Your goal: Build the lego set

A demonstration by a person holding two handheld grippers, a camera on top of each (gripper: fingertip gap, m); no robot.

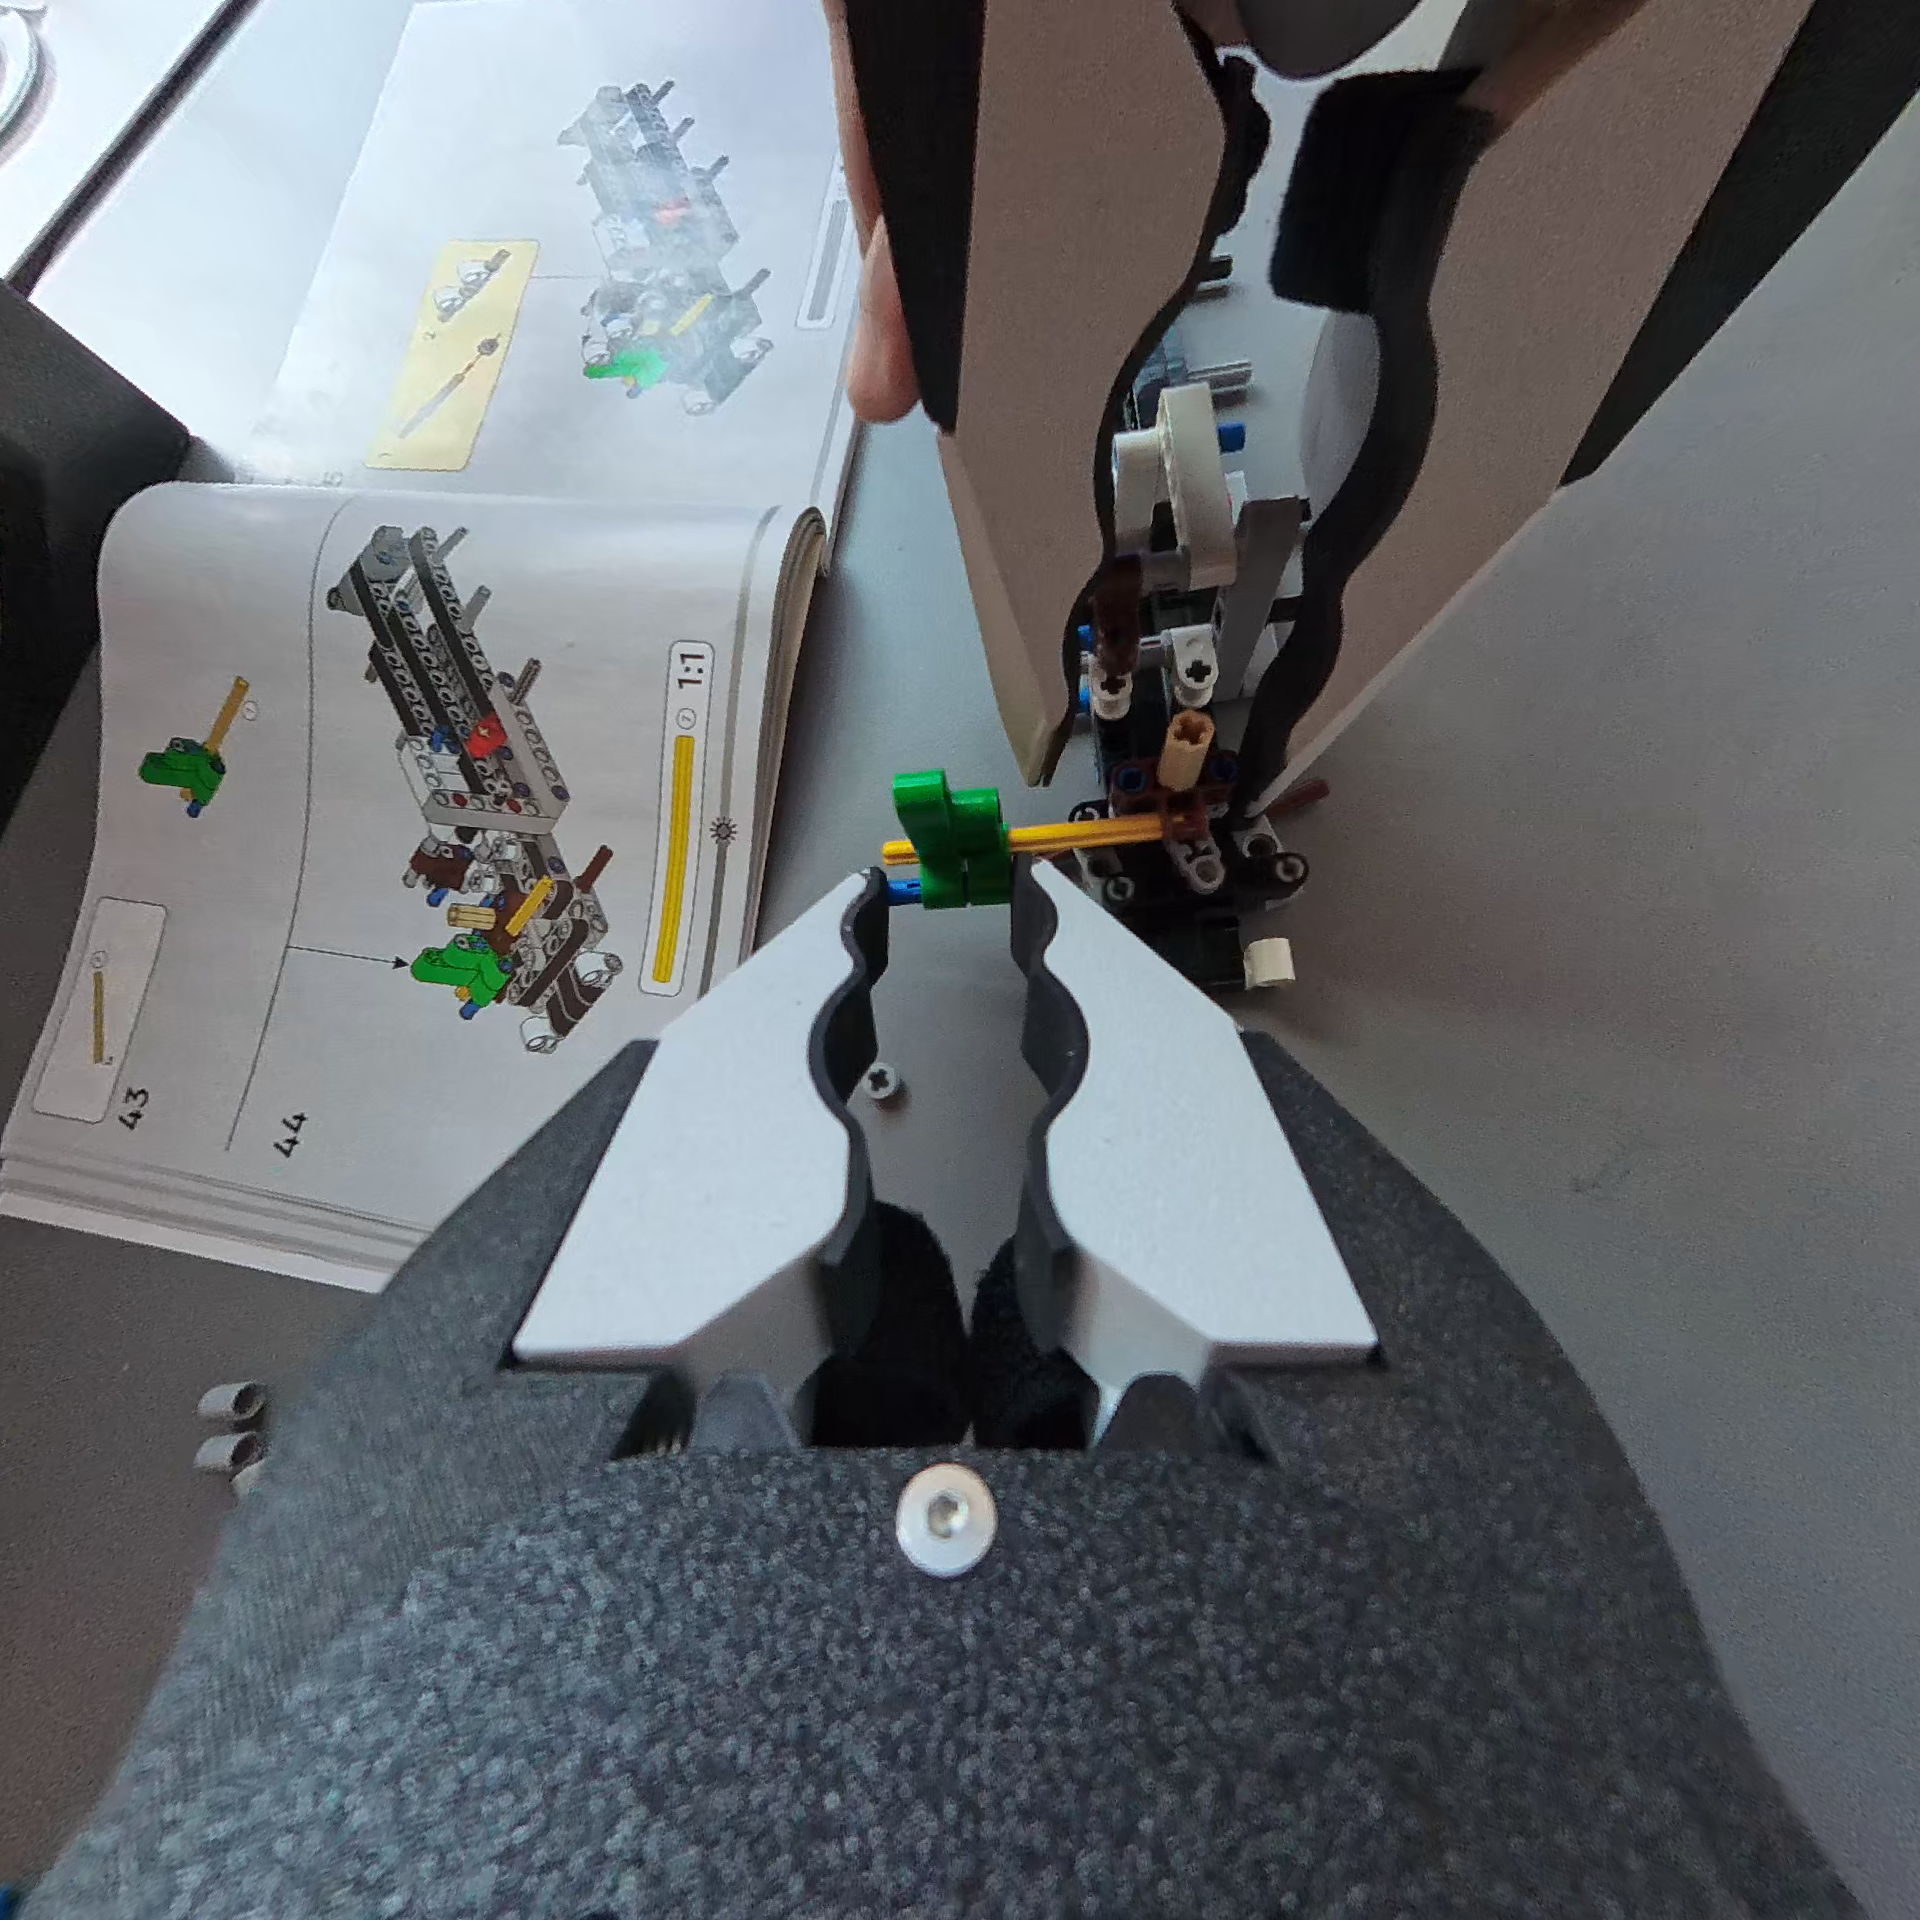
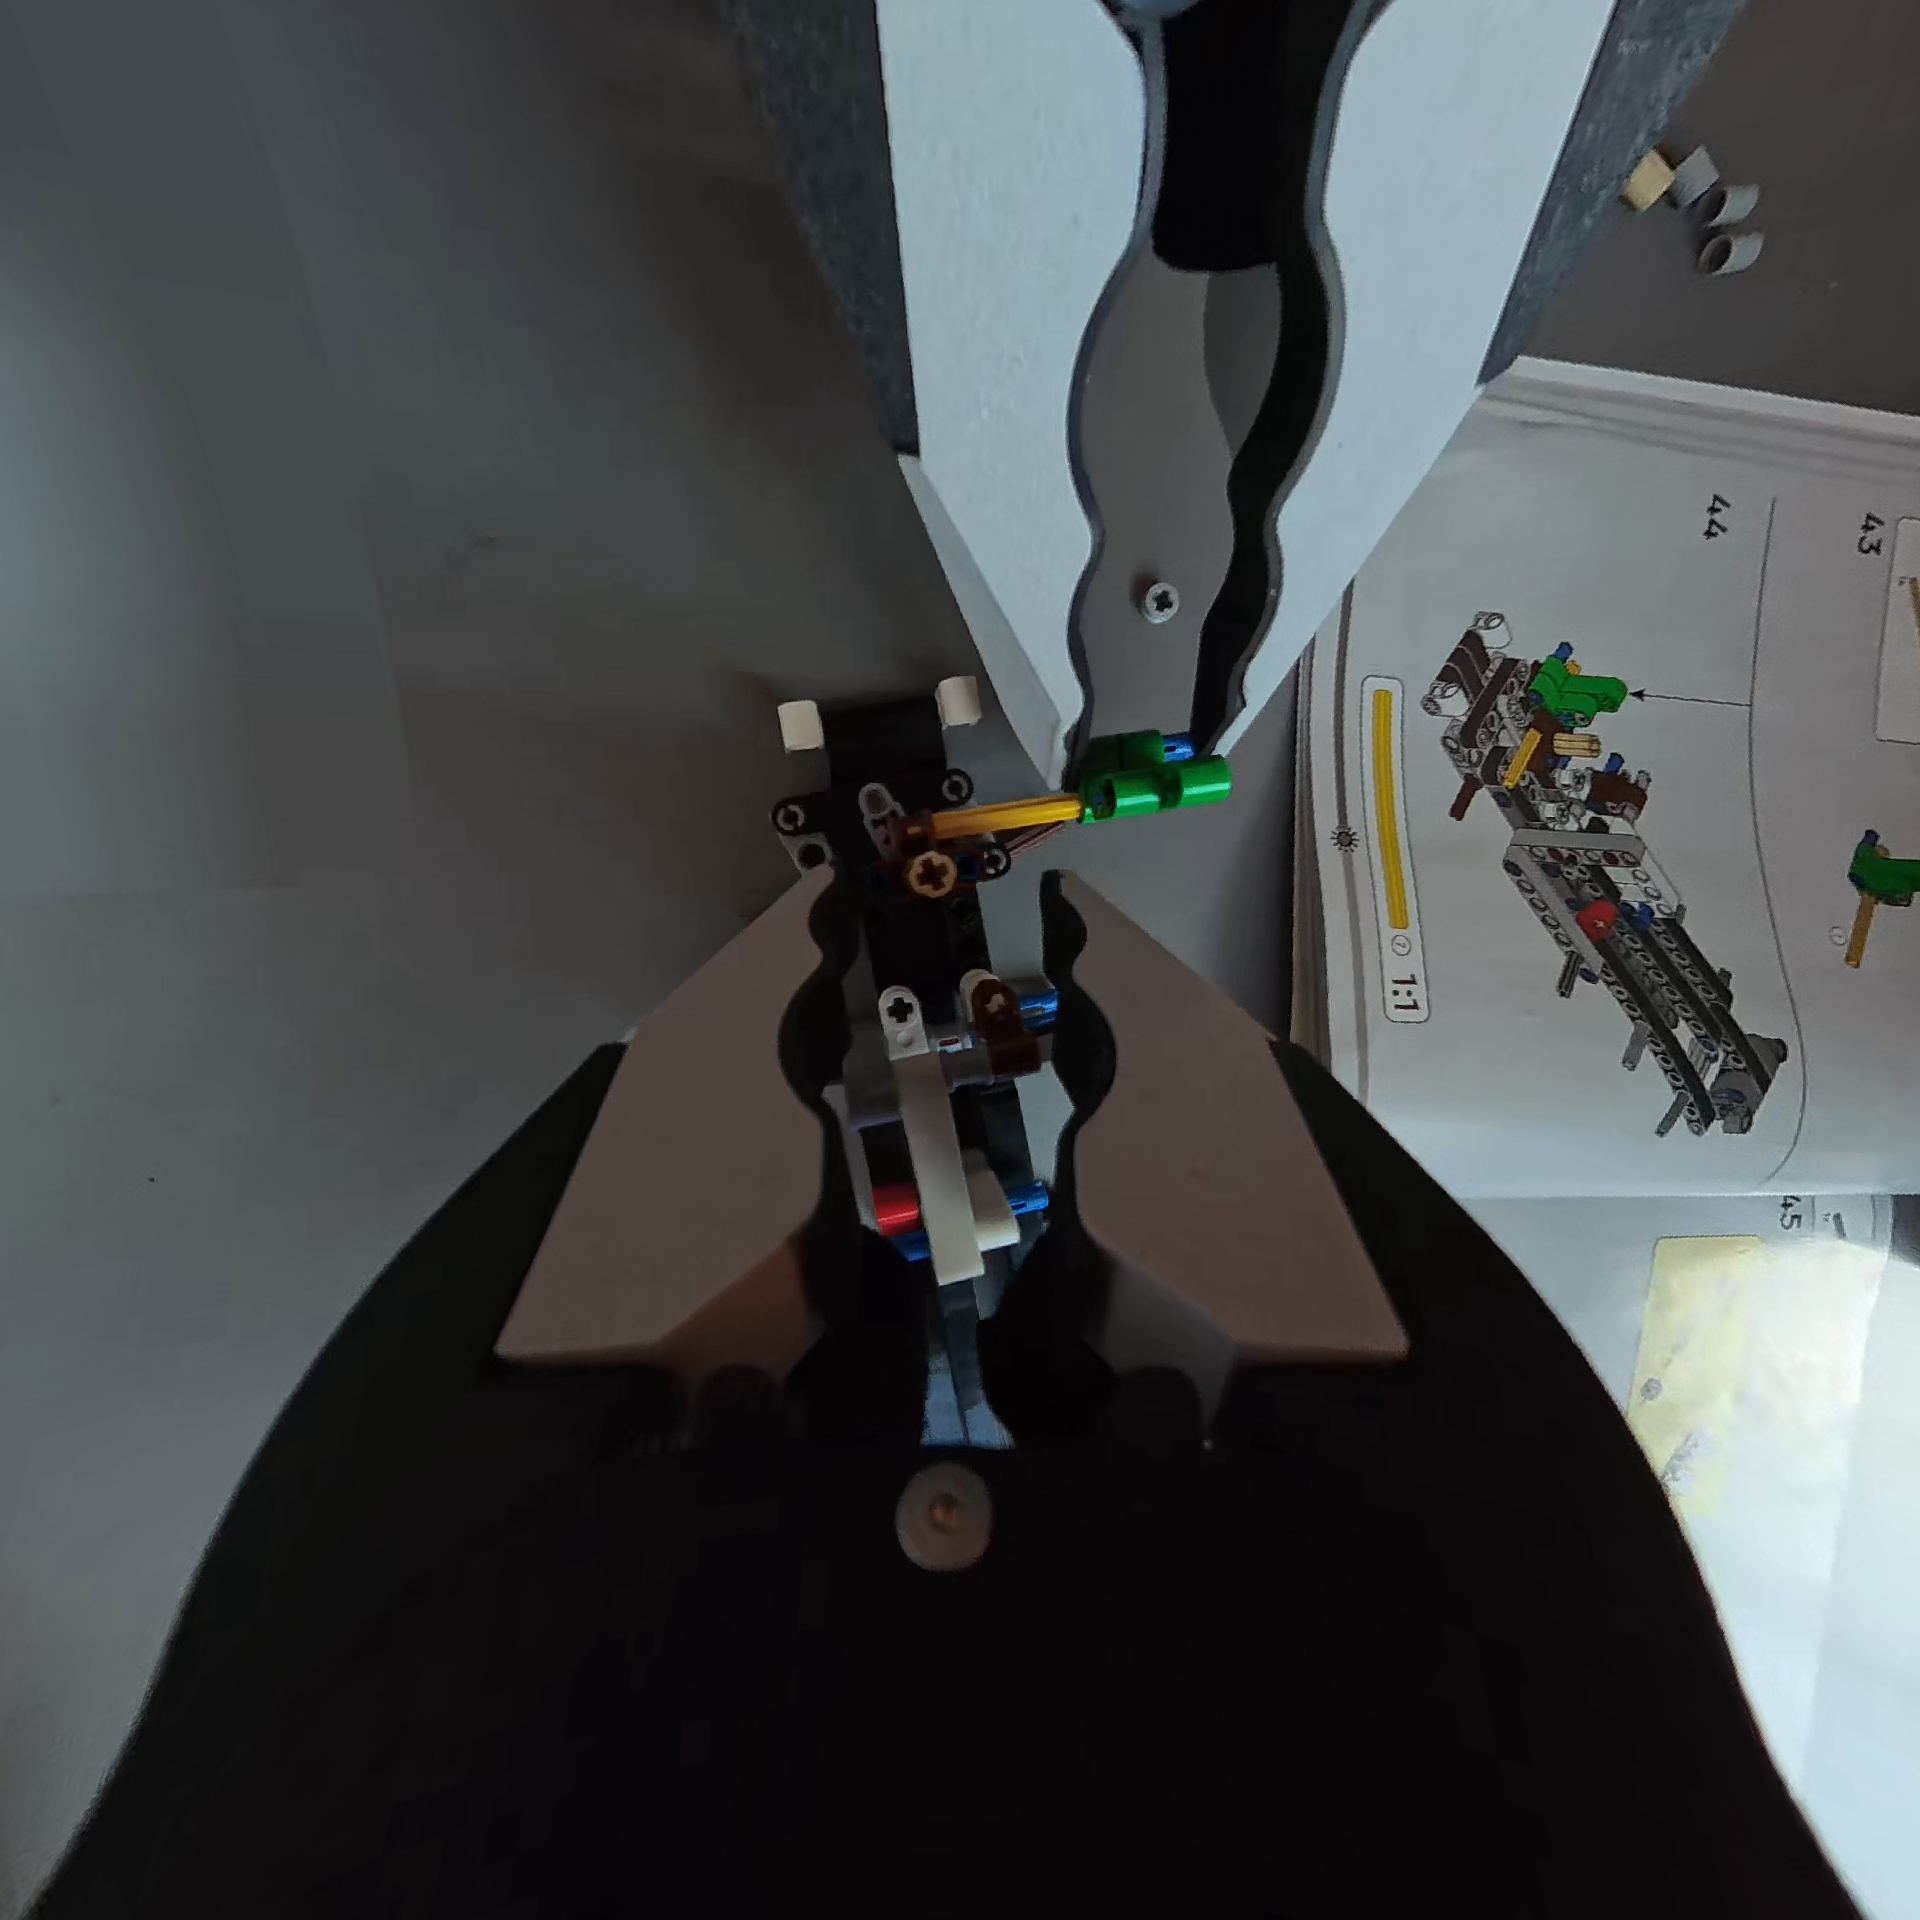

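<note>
My left gripper (image 1: 945, 878) is shut on a green connector piece (image 1: 956, 831) that carries a blue pin (image 1: 902, 889) and a yellow axle (image 1: 1081, 831). The axle's far end sits in a brown connector (image 1: 1179, 821) on the front of the partly built black, grey and white lego model (image 1: 1195, 499). My right gripper (image 2: 935, 883) is shut on that model (image 2: 940, 1164), which lies lengthwise between its tan fingers. The right gripper (image 1: 1153, 779) comes in from the top of the left wrist view. In the right wrist view the left gripper (image 2: 1143, 753) holds the green piece (image 2: 1143, 779) beside the yellow axle (image 2: 1008, 816).
An open instruction booklet (image 1: 416, 831) lies on the grey table to the left and also shows in the right wrist view (image 2: 1558, 883). Small grey loose pieces (image 1: 234, 1423) lie near the left gripper's body. A person's finger (image 1: 883, 312) rests on the right gripper. Less than 4 cm separates the two grippers' tips.
</note>
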